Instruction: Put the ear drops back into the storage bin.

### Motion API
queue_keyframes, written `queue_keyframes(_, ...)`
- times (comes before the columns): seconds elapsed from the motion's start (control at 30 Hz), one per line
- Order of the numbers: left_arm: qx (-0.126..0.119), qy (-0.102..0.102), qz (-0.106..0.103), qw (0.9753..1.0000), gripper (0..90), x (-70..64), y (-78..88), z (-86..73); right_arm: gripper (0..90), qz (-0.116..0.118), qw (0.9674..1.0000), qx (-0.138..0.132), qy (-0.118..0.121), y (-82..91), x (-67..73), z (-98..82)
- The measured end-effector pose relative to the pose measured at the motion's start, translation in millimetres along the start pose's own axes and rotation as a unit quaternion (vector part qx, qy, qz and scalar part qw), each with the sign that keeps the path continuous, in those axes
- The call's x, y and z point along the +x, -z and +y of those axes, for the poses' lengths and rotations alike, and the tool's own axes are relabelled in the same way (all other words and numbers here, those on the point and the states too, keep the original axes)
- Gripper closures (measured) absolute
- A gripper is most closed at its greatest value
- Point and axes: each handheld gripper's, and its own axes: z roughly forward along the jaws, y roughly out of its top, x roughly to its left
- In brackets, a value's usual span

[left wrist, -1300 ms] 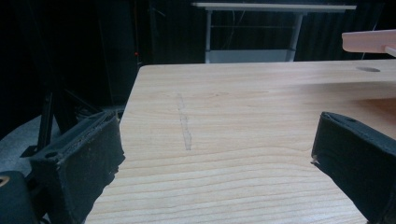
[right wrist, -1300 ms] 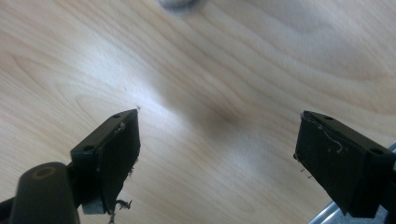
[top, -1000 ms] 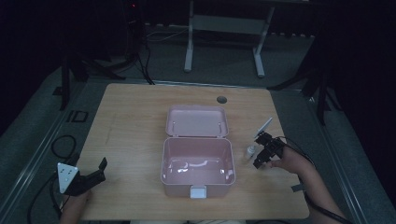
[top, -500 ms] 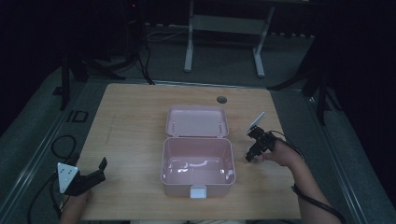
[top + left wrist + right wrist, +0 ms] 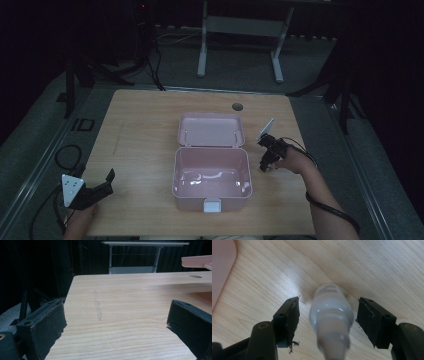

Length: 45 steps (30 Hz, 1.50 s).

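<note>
The worktop is a broad slab of pale wood with fine straight grain, rounded corners and a small dark round hole near its far edge. In the middle sits a pink plastic box with soft rounded corners and a glossy, smooth inside; its lid lies flat open behind it, and a small white latch shows at the front wall. To the right of the box, a small white plastic bottle stands on the wood, smooth and round-shouldered, narrowing to a cap that points up at the camera in the right gripper view. The right tongs straddle it with matte black, frayed-edged pads on either side, a gap left at each flank, so nothing is gripped; the jaws have just been closing around the bottle. Compared with a second ago, the right hand has shifted farther up the worktop, beside the box's rear corner. The left tongs rest near the front left corner, spread wide with only bare wood between them, where they lay before.
</note>
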Motion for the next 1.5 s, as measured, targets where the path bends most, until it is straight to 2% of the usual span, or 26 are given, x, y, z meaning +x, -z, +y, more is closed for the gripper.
queue_keyframes(0.17,-0.001,0.001,-0.001,1.0,2.0,0.3,0.1,0.0,46.0,-0.012,0.9998,0.005,0.018,-1.7,4.6,4.8)
queue_keyframes(0.27,-0.001,0.001,0.0,1.0,2.0,0.3,0.1,0.0,47.5,-0.014,0.9998,0.008,0.014,-2.6,4.5,5.7)
queue_keyframes(0.3,-0.001,0.001,0.0,1.0,2.0,0.3,0.1,0.0,52.0,-0.013,0.9998,0.012,0.011,-3.0,3.3,5.9)
queue_keyframes(0.4,0.0,0.001,0.001,1.0,2.0,0.3,-0.1,0.0,52.2,-0.012,0.9998,0.013,0.011,-3.3,2.7,5.9)
queue_keyframes(0.43,0.002,0.001,0.001,1.0,2.0,0.4,-0.4,0.0,57.6,-0.014,0.9997,0.016,0.012,-3.8,2.2,5.5)
queue_keyframes(0.47,0.001,0.002,0.001,1.0,2.0,0.5,-0.4,0.1,58.9,-0.01,0.9997,0.016,0.013,-4.0,2.3,5.2)
queue_keyframes(0.57,0.001,0.004,0.002,1.0,2.0,0.8,-0.2,0.1,59.4,-0.014,0.9996,0.016,0.02,-3.6,3.1,4.8)
queue_keyframes(0.6,0.001,0.004,0.002,1.0,2.0,0.9,-0.2,0.1,59.5,-0.019,0.9991,0.018,0.033,-2.9,5.2,3.9)
queue_keyframes(0.67,0.0,0.004,0.002,1.0,2.0,0.9,-0.3,0.1,59.5,-0.019,0.9991,0.018,0.035,-2.6,5.5,3.6)
queue_keyframes(0.7,0.0,0.004,0.002,1.0,2.0,0.8,-0.2,0.1,59.5,-0.022,0.9984,0.018,0.049,-1.2,6.9,2.3)
queue_keyframes(0.8,0.0,0.004,0.002,1.0,2.0,0.7,-0.2,0.1,59.5,-0.021,0.9979,0.02,0.058,0.3,7.6,1.0)
queue_keyframes(0.97,0.001,0.004,0.002,1.0,2.0,0.6,-0.2,0.1,59.5,-0.028,0.9925,0.03,0.116,2.3,14.2,-5.9)
queue_keyframes(1.07,0.001,0.004,0.003,1.0,2.0,0.7,-0.3,0.1,59.5,-0.03,0.99,0.029,0.134,3.8,16.6,-10.9)
queue_keyframes(1.17,0.001,0.003,0.003,1.0,2.0,0.5,-0.4,0.1,59.5,-0.03,0.9896,0.027,0.138,5.1,16.6,-13.5)
queue_keyframes(1.3,0.001,0.002,0.003,1.0,2.0,0.3,-0.5,0.1,59.5,-0.012,0.9859,0.023,0.165,7.1,17.9,-23.3)
queue_keyframes(1.33,0.002,0.002,0.003,1.0,2.0,0.3,-0.4,0.1,59.5,-0.01,0.9836,0.024,0.178,7.1,19.1,-26.1)
queue_keyframes(1.37,0.002,0.002,0.004,1.0,2.0,0.3,-0.4,0.1,59.5,-0.006,0.9832,0.026,0.181,6.8,19.7,-27.7)
queue_keyframes(1.5,0.001,0.001,0.004,1.0,2.0,0.2,-0.4,0.1,59.5,0.005,0.9777,0.035,0.207,5.7,22.7,-35.8)
